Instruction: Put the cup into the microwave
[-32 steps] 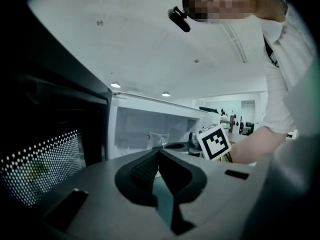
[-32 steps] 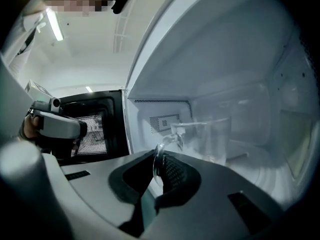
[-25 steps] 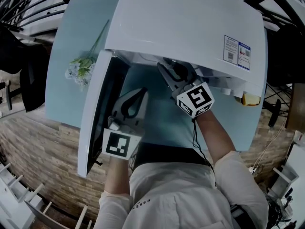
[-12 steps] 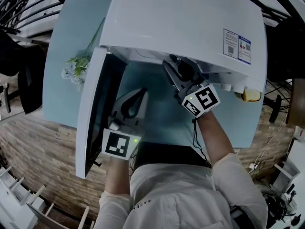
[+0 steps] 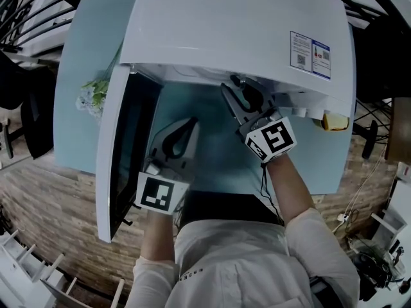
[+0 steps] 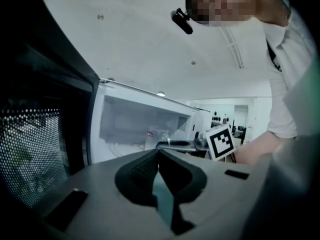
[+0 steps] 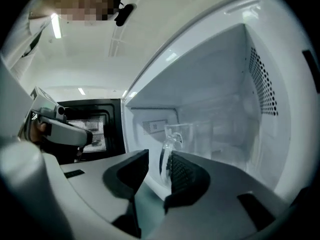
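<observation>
A clear glass cup (image 7: pixel 194 138) with a handle stands on the floor of the white microwave (image 5: pixel 237 31), whose door (image 5: pixel 119 153) hangs open to the left. My right gripper (image 7: pixel 159 159) is at the mouth of the cavity, open. The cup's handle (image 7: pixel 164 156) stands in the gap close to the right finger, with no pad pressing on it. In the head view the right gripper (image 5: pixel 236 90) reaches under the microwave's top edge. My left gripper (image 5: pixel 189 123) hovers in front of the open door, shut and empty. From the left gripper (image 6: pixel 158 151) view the cup (image 6: pixel 159 135) shows faintly inside.
The microwave sits on a light blue table (image 5: pixel 80 37). A bunch of pale artificial flowers (image 5: pixel 93 95) lies left of the door. A small yellow object (image 5: pixel 327 122) sits by the microwave's right front corner. Brick-pattern floor lies below the table's front edge.
My right gripper has drawn back a little from the cavity, toward the person and to the right. The left gripper has stayed in place.
</observation>
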The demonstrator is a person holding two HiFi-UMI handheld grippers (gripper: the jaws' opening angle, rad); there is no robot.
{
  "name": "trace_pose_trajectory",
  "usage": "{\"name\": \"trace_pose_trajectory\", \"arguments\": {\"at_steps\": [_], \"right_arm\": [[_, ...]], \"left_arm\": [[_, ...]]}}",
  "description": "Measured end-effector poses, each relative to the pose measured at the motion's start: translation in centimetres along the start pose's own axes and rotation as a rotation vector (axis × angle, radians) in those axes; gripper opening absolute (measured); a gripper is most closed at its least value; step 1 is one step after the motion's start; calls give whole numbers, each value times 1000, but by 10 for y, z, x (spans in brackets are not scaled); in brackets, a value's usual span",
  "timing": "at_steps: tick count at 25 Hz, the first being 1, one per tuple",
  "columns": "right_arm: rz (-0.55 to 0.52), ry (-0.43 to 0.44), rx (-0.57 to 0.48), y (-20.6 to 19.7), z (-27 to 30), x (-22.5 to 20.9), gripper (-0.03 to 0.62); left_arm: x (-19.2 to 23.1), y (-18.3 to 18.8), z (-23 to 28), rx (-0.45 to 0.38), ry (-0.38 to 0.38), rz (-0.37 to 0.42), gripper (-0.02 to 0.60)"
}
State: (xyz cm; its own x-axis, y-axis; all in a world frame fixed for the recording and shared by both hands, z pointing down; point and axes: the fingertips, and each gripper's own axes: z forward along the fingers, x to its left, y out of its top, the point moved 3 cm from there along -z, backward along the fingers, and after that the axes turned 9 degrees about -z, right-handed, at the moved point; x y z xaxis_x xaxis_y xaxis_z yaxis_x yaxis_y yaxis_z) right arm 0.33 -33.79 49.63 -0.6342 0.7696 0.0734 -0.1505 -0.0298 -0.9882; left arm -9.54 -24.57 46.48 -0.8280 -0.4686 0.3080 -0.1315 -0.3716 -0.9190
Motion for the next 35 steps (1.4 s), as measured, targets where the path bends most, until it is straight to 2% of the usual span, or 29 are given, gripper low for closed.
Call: {"name": "trace_pose_trajectory", "arguments": {"at_steps": [2, 4, 5, 7, 11, 18, 26, 28, 30, 35], "right_arm": [[-1, 46, 16, -1, 1, 3, 117], [26, 100, 19, -5, 2, 6, 148], [61, 125, 13, -7, 3, 7, 182], [142, 144, -24, -11, 2, 4, 186], [156, 97, -53, -12, -3, -3, 186], [121, 33, 13, -13, -20, -4, 186], [142, -10, -6, 23, -63, 3, 184], [132, -15, -18, 39, -77, 9, 162], [117, -35, -47, 58, -89, 10, 62], [102, -53, -95, 99, -122, 20, 18]], "left_arm": [[-3, 0, 2, -1, -8, 0, 3], [-5, 1, 4, -3, -15, -2, 3], [-6, 1, 5, -5, -17, -4, 3], [-8, 1, 7, -5, -22, -10, 3], [-6, -1, 11, 5, -26, -8, 3], [-7, 4, 15, 0, -21, 6, 3], [-39, 33, 6, -32, -23, 62, 3], [-49, 41, -1, -41, -18, 75, 3], [-56, 52, -6, -57, -6, 95, 3], [-74, 74, -30, -98, 22, 121, 3]]}}
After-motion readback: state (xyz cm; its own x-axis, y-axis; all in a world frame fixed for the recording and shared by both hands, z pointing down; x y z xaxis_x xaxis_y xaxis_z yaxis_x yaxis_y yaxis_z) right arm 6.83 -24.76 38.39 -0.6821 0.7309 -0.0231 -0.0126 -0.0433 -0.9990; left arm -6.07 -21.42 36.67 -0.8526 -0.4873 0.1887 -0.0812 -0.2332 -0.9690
